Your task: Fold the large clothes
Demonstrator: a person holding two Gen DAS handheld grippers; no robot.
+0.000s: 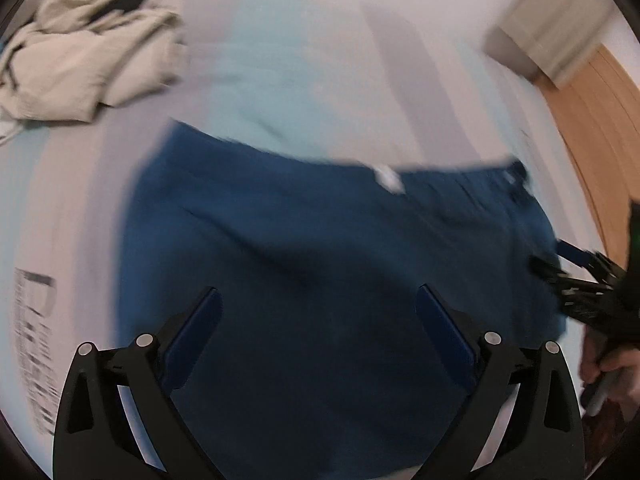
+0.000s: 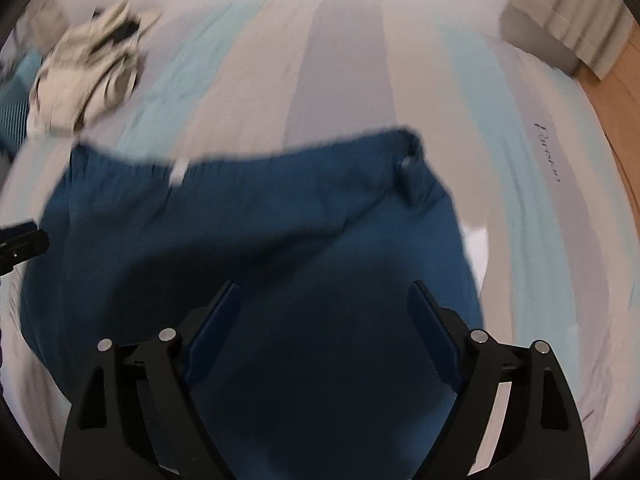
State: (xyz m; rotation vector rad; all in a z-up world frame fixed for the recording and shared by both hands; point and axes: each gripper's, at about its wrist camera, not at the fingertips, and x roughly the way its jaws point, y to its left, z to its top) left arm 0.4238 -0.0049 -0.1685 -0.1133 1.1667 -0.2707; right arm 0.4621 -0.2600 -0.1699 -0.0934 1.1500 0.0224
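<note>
A dark blue garment (image 1: 320, 248) lies spread flat on a pale striped bed sheet (image 1: 312, 60), its gathered waistband with a small white label (image 1: 388, 178) at the far edge. My left gripper (image 1: 318, 300) hangs above the garment, jaws wide open and empty. In the right wrist view the same blue garment (image 2: 260, 240) fills the middle, and my right gripper (image 2: 322, 294) stands open over it with nothing between its blue pads. The right gripper (image 1: 568, 276) also shows at the right edge of the left wrist view, held by a hand (image 1: 612, 372). Both views are blurred.
A crumpled cream garment (image 1: 80, 48) with dark trim lies at the far left of the bed, also the cream garment (image 2: 84, 68) in the right view. A beige curtain (image 2: 576, 12) hangs at the far right above a wooden floor (image 1: 600, 140). Printed lettering (image 2: 548, 152) marks the sheet.
</note>
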